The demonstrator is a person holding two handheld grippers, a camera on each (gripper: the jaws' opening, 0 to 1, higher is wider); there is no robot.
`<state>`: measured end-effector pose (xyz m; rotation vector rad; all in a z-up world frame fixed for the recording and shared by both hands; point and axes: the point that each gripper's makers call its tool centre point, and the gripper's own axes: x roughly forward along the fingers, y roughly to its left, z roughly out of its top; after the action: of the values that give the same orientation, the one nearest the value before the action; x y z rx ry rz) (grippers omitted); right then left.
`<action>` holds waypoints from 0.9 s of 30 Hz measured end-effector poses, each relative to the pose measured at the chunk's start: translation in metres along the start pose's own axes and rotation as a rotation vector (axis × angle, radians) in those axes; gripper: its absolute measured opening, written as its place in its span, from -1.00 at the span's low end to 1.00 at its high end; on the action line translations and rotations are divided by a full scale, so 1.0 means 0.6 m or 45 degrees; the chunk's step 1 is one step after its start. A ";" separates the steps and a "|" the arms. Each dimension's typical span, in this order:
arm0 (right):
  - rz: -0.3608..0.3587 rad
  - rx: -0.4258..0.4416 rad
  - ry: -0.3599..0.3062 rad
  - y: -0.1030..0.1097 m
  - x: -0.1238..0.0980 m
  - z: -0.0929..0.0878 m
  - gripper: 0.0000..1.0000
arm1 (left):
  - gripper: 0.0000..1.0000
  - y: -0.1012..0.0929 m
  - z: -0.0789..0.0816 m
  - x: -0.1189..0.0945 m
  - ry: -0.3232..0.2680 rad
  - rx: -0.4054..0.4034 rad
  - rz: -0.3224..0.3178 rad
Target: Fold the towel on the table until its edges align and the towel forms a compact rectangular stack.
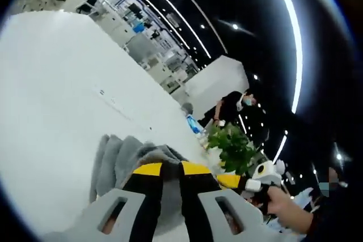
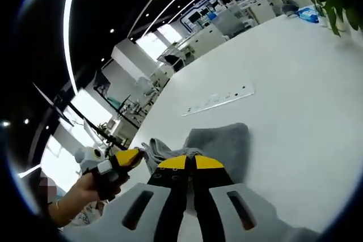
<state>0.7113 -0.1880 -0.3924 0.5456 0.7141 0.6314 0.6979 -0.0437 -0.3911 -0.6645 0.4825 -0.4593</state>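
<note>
In the left gripper view, the left gripper (image 1: pixel 171 169) had its jaws pinched together on a bunched edge of the grey towel (image 1: pixel 116 160), which lay on the white table (image 1: pixel 51 111) just ahead and to the left of the tips; the right gripper (image 1: pixel 241 182) came in from the right, beside a potted plant (image 1: pixel 232 145). In the right gripper view, the right gripper (image 2: pixel 190 164) was likewise clamped on the towel (image 2: pixel 221 143), whose flat part ran away ahead of the jaws, with the left gripper (image 2: pixel 122 160) close alongside, so both seemed equally near for the next fold.
</note>
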 end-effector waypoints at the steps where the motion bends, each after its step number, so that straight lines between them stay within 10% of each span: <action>1: 0.001 0.001 0.000 0.001 0.001 0.000 -1.00 | -0.63 0.001 -0.004 -0.002 0.022 0.056 0.012; 15: 0.024 -0.027 0.009 0.018 0.001 -0.003 -1.00 | -0.24 0.003 0.013 0.015 0.340 1.164 -0.016; 27: 0.036 -0.116 0.045 0.019 -0.004 -0.006 -1.00 | -0.28 0.007 0.005 0.050 0.598 1.549 -0.347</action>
<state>0.7032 -0.1811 -0.3866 0.4618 0.7081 0.6979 0.7246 -0.0556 -0.4000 0.5786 0.4535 -1.0447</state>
